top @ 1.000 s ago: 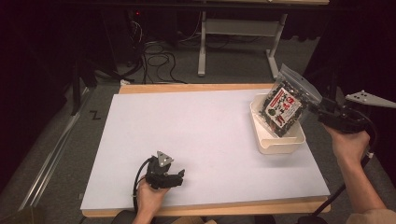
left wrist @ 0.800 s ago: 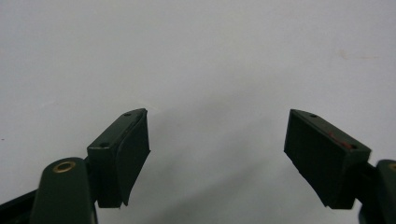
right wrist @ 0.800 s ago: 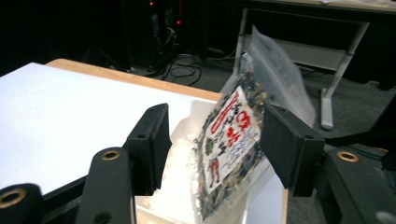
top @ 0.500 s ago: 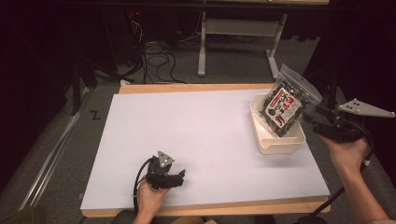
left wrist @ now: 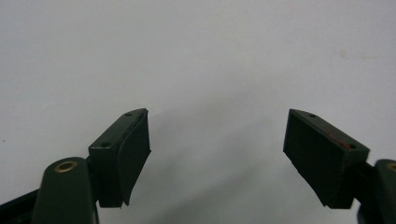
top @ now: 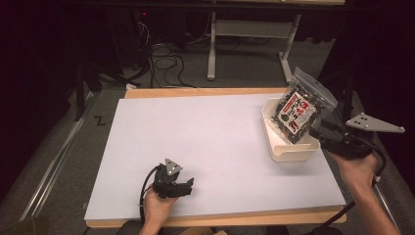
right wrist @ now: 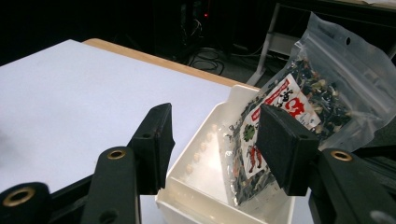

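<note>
One cream plastic bin (top: 288,147) is sitting on one white-topped table (top: 215,142), near its right edge. One clear snack bag (top: 303,105) is standing inside the bin. Two handheld grippers are hovering by the table: left gripper (top: 186,185), right gripper (top: 318,134).

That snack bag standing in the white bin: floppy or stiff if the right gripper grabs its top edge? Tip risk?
The snack bag is a thin clear pouch with loose dark bits inside, so it would probably flex and sag. It leans against the white bin wall and rises well above the rim, so a nudge could likely tip it. The glossy film may be slippery between the open right gripper jaws.
</note>
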The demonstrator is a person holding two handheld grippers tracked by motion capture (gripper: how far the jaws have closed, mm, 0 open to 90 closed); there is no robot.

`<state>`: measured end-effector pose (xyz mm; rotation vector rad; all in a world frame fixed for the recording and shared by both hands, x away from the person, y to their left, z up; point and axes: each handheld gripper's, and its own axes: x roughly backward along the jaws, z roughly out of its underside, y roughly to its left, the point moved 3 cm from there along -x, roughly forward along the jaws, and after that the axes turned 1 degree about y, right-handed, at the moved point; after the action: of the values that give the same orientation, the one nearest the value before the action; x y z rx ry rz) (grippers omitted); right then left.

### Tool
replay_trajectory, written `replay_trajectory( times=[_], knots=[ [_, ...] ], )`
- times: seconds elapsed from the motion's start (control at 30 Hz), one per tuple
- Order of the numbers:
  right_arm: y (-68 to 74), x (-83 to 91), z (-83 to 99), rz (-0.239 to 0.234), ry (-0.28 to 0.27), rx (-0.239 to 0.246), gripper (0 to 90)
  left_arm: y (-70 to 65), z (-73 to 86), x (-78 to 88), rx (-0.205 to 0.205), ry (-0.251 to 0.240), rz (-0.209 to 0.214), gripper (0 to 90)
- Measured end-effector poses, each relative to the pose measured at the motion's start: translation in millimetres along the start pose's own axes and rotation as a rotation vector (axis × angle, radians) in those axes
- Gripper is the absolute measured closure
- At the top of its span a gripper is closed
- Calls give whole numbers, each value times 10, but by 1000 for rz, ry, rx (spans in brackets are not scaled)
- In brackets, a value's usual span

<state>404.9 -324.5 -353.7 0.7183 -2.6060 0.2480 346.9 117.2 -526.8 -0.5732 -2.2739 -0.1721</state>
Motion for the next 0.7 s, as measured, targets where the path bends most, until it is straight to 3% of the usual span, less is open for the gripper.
replay_trajectory(
  times=[0.23,0.43,0.7],
  knots=[
    [100,23,40,-39,-16,-12,465,14,1,10,8,-10,-9,229],
    [171,44,85,-56,-5,6,459,17,-1,19,9,-13,-17,224],
    [237,1,171,-78,-3,-21,437,20,-4,19,10,-17,-21,220]
  ],
)
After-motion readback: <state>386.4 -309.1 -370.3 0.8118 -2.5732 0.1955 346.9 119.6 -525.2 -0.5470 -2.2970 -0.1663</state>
